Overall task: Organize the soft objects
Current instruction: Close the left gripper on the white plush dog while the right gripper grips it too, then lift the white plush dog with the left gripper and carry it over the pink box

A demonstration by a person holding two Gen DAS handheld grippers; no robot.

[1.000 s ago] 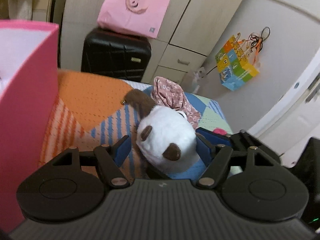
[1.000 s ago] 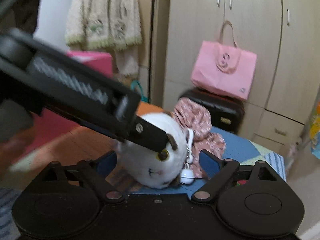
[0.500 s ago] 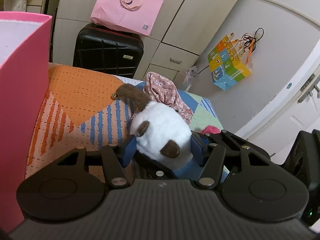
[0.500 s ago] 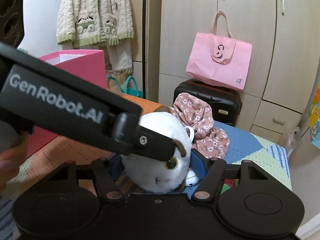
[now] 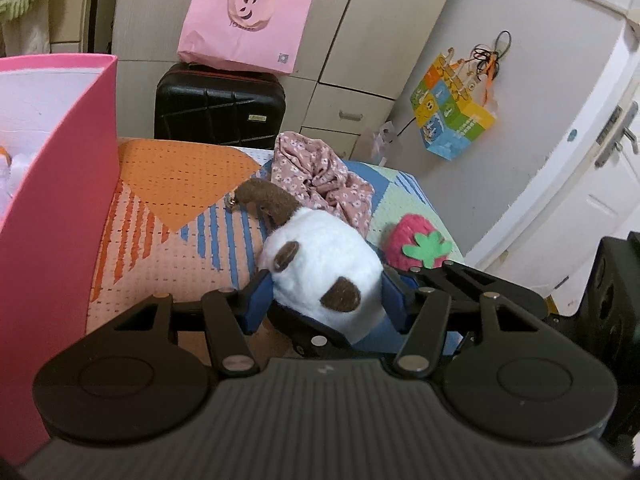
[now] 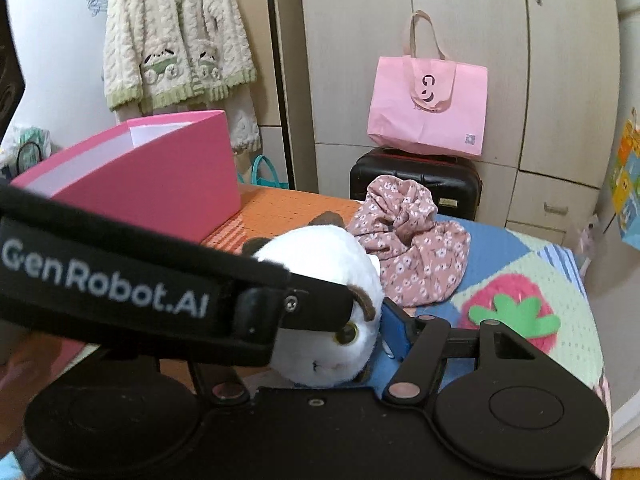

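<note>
The white plush cat (image 5: 320, 276) sits between both pairs of fingers at once: the left gripper (image 5: 326, 300) pinches its sides, and the right gripper (image 6: 320, 320) squeezes it too, though its left finger is hidden behind the other tool. The toy's long axis runs away from the left gripper, tail far. The pink box (image 5: 56, 208) stands to the left, near, so the carry goes that way. A second ago both sets of fingers were spread wider; now the strawberry plush (image 5: 416, 246) shows on the quilt (image 5: 180, 184)
</note>
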